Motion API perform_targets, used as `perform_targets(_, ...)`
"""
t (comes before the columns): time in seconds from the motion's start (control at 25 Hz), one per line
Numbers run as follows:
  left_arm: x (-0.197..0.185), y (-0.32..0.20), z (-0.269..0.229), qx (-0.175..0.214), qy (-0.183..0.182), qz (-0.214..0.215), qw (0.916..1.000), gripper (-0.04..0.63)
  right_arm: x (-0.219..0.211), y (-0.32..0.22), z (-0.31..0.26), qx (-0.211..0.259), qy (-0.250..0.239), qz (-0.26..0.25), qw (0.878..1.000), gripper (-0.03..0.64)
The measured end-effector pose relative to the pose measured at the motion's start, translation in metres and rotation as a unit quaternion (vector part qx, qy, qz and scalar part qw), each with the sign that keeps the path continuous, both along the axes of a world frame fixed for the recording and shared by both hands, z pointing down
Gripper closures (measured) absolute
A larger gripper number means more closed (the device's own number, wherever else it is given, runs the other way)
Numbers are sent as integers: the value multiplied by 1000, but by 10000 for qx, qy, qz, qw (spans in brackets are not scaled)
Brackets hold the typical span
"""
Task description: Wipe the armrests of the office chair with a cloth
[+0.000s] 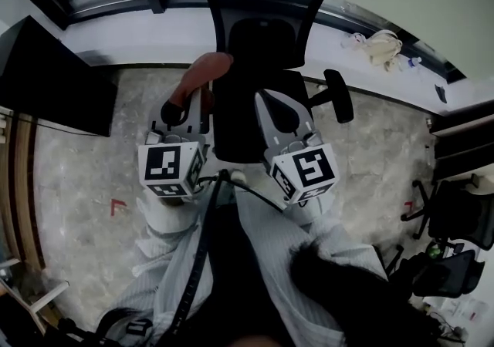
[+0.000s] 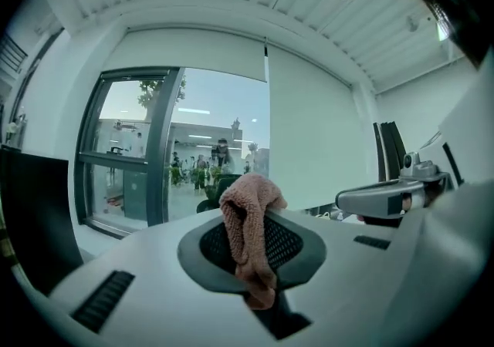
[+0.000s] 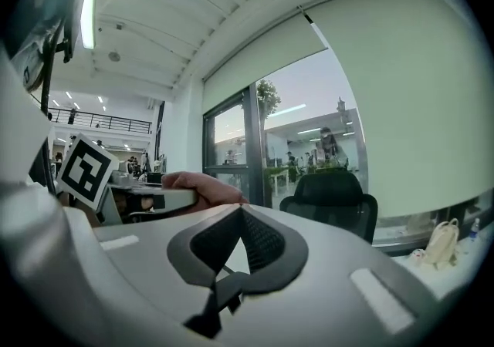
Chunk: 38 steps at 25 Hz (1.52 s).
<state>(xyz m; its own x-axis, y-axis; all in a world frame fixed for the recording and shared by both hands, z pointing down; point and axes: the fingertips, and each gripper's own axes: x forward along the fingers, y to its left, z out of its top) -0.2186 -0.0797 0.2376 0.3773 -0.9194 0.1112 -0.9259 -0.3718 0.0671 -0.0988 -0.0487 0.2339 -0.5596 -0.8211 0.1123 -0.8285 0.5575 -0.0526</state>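
Observation:
The black office chair stands right in front of me, its back toward the window. Its right armrest juts out bare on the right. My left gripper is at the chair's left side, shut on a reddish-brown cloth that trails toward the chair back and hides the left armrest. In the left gripper view the cloth hangs bunched between the closed pads. My right gripper hovers over the seat, shut and holding nothing; in its own view the chair lies ahead.
A black desk panel stands at the left. A light bag lies on the window ledge. More black chairs crowd the right side. My legs and a cable fill the near floor.

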Motion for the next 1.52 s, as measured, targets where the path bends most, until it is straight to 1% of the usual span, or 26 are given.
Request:
perform_targets(0.16,2,3,-2,15,-51,18,10000,561,0,1,-2,41,-1,-9,10000,618)
perform_targets(0.36,3,3,0,-50,20,35,10000,561,5,0,-1,13,-35,21,10000,618)
perform_targets(0.56,4,4,2,-118,-3,30,9999,561,6,0,1,-8,-53,14,10000,618)
perform_targets(0.76,4,-2,-1,-138,-119,144,9997,561,7,-4,-2,-49,-71,144,9999,618)
perform_targets(0.88,10,-8,4,-141,-221,282,9993,561,17,-10,1,-65,-80,304,9995,618)
perform_targets(1.04,39,-19,4,-73,-308,451,9985,561,58,-20,4,-51,-138,579,9982,618)
perform_targets(1.2,85,-30,5,65,-551,561,9969,561,118,-30,15,-55,-255,835,9962,618)
perform_targets(1.28,118,-39,7,82,-553,567,9968,561,156,-38,22,-56,-297,935,9952,618)
perform_targets(1.36,160,-45,12,56,-573,524,9970,561,200,-44,29,-52,-267,948,9951,618)
perform_targets(1.52,253,-54,25,-159,-534,206,9982,561,300,-49,38,-163,-162,737,9970,618)
